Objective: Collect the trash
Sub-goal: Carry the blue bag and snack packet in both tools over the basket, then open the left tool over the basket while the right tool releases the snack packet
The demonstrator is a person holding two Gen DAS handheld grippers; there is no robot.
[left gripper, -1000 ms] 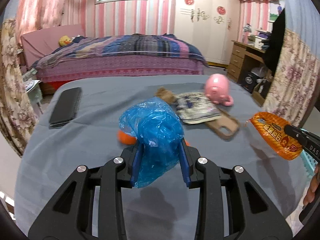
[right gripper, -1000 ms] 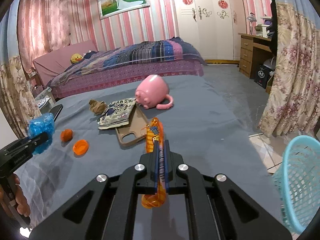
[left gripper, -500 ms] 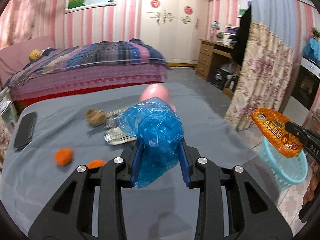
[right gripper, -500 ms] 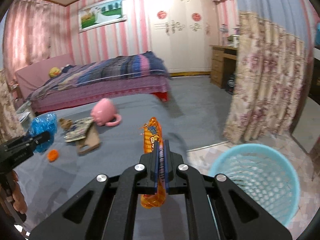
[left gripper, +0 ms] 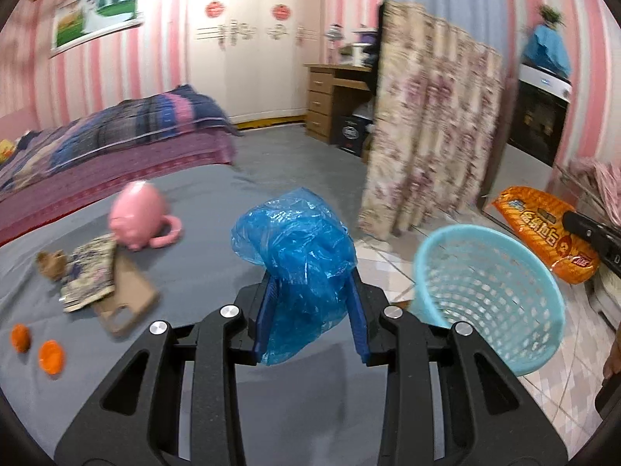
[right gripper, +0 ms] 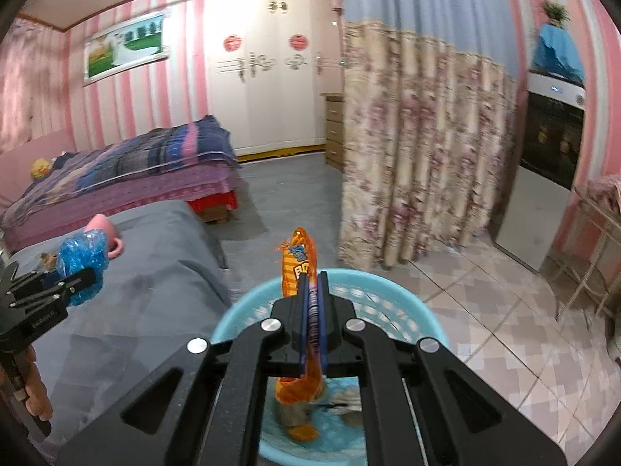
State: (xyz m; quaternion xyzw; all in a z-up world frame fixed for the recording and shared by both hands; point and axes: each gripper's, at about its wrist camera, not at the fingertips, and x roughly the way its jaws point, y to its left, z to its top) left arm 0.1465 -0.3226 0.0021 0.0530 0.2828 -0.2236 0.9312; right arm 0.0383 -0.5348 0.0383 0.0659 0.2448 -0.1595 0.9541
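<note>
My left gripper [left gripper: 312, 291] is shut on a crumpled blue plastic bag [left gripper: 299, 244], held above the right part of the grey bed cover [left gripper: 217, 202]. The light blue mesh bin [left gripper: 489, 295] stands on the tiled floor just right of it. My right gripper [right gripper: 313, 291] is shut on a flat orange snack wrapper [right gripper: 299, 264], which hangs directly over that mesh bin [right gripper: 407, 310]. From the left wrist view the orange wrapper [left gripper: 543, 233] shows beyond the bin. The blue bag [right gripper: 83, 256] and left gripper [right gripper: 73, 281] appear at the left of the right wrist view.
On the grey cover lie a pink pig-shaped toy [left gripper: 137, 215], a patterned pouch [left gripper: 91, 272], a tan phone case [left gripper: 124, 303], a brown scrap [left gripper: 50, 264] and two orange bits [left gripper: 52, 355]. A floral curtain [left gripper: 427, 136] hangs past the bin, with a fridge [right gripper: 539, 178] further right.
Both grippers have swung to the right, off the bed's middle toward the floor. The bin has come into the left wrist view, and it now sits right under the wrapper. Both grips unchanged.
</note>
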